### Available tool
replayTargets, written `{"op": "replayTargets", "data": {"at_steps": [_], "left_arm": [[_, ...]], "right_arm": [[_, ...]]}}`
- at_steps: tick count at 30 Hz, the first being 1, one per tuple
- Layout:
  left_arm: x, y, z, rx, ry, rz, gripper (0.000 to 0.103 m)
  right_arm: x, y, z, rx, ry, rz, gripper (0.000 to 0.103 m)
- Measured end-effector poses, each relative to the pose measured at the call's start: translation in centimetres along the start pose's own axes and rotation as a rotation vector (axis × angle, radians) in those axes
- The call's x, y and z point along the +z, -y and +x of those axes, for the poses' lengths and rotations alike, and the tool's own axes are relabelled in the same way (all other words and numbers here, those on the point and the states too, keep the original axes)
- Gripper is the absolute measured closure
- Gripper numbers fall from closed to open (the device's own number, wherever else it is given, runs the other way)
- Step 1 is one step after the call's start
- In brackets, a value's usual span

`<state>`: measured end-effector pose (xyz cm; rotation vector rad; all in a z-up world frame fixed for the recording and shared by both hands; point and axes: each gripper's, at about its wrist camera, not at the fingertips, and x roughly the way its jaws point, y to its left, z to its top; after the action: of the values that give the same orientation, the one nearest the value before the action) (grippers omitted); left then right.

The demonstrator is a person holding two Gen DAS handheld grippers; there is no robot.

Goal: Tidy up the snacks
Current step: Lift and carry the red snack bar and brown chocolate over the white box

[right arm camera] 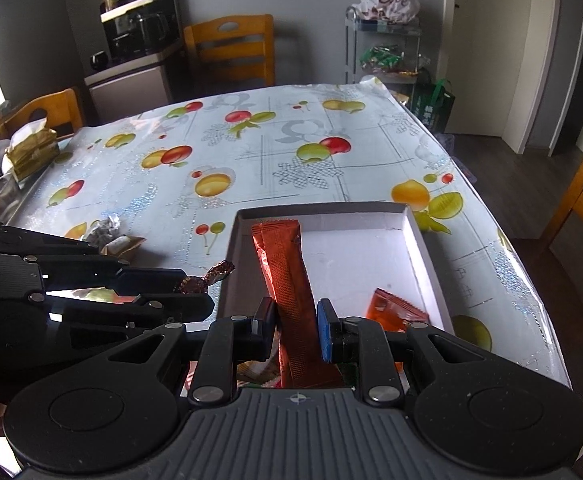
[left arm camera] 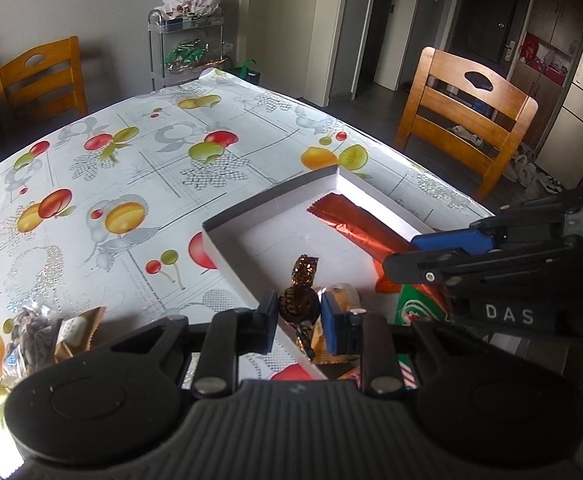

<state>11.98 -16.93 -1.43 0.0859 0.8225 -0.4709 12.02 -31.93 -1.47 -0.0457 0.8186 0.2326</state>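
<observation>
Both grippers carry snacks over the shallow white box point(right arm camera: 419, 240) on the fruit-print tablecloth point(left arm camera: 139, 168), and the main risk is a slip or a snag. The left gripper point(left arm camera: 296, 308) has its jaws clamped on a round twist-wrapped candy point(left arm camera: 300, 300), which is gripped only at its bulging middle; the crinkly foil could slide out and land on the near wall of the box instead of inside. The right gripper point(right arm camera: 296, 320) is closed on a long orange-red stick packet point(right arm camera: 291, 280), pinched partway along, so the free end reaches far forward over the box floor and could catch on the far wall or swing against the other gripper, which hangs just beside it. The packet looks glossy, flat and stiff, with crimped ends. The candy is dark with gold speckles and twisted tails. A small orange sachet point(right arm camera: 396, 309) already lies in the box, and more wrapped sweets point(left arm camera: 57, 330) wait outside on the cloth.
</observation>
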Motion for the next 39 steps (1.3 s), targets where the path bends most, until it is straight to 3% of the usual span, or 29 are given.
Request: {"op": "replayTargets", "data": {"at_steps": [39], "left_arm": [[2.4, 2.1, 6.0, -0.055, -0.092, -0.007, 0.082]], "right_arm": [[-0.5, 4.5, 2.7, -0.024, -0.105, 0.034, 0.079]]}}
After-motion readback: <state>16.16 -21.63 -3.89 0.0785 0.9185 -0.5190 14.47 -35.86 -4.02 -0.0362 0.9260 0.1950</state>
